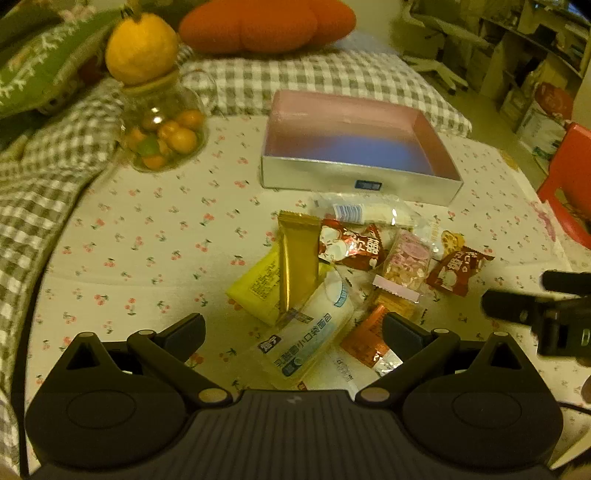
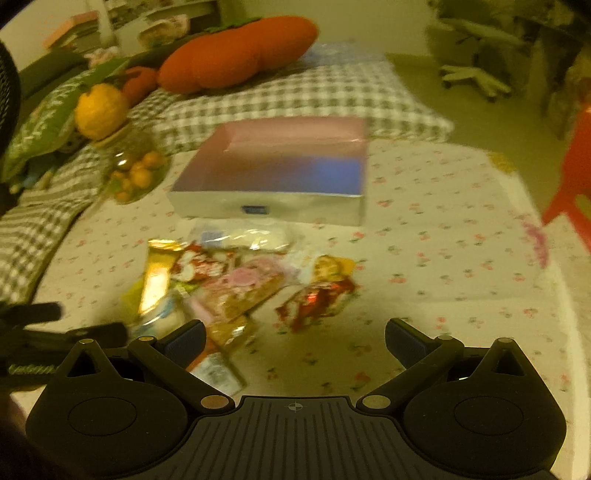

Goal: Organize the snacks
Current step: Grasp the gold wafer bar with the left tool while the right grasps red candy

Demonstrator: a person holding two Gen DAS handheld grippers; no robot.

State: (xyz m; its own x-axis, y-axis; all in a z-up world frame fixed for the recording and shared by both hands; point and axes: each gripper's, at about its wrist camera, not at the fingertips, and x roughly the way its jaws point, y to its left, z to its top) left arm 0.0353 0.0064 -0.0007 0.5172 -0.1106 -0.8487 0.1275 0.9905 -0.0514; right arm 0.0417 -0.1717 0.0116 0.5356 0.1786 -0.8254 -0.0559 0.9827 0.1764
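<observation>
Lying in a loose heap on the counter (image 1: 147, 240), the snacks (image 1: 343, 273) sit just near of a shallow silver box (image 1: 354, 155) with a pink and blue inside, which holds nothing visible. In the heap, a gold wrapper (image 1: 298, 258) lies over a yellow packet (image 1: 258, 288), with a white pouch (image 1: 314, 339) printed in blue Chinese characters nearest the left gripper (image 1: 293, 334). Two red candy wrappers (image 1: 351, 245) carry large white characters, and a clear packet with pink pieces (image 1: 406, 264) lies between them. A clear-wrapped white snack with a barcode (image 1: 369, 214) lies closest to the box.

The left gripper hovers over the near edge of the heap, jaws spread wide and holding nothing. The right gripper (image 2: 295, 343) is to the right of the heap, jaws likewise wide apart and empty; its view is motion-blurred.

To the far left stands a glass jar (image 1: 162, 136) of small orange fruit, topped with a large yellow citrus-shaped lid (image 1: 142, 48). The counter wears a white cloth with tiny cherry prints. Beyond it lies a grey checked bed cover (image 1: 314, 81) with an orange-red cushion (image 1: 266, 22). A red chair (image 1: 569, 184) stands at the right, with shelves and boxes behind.
</observation>
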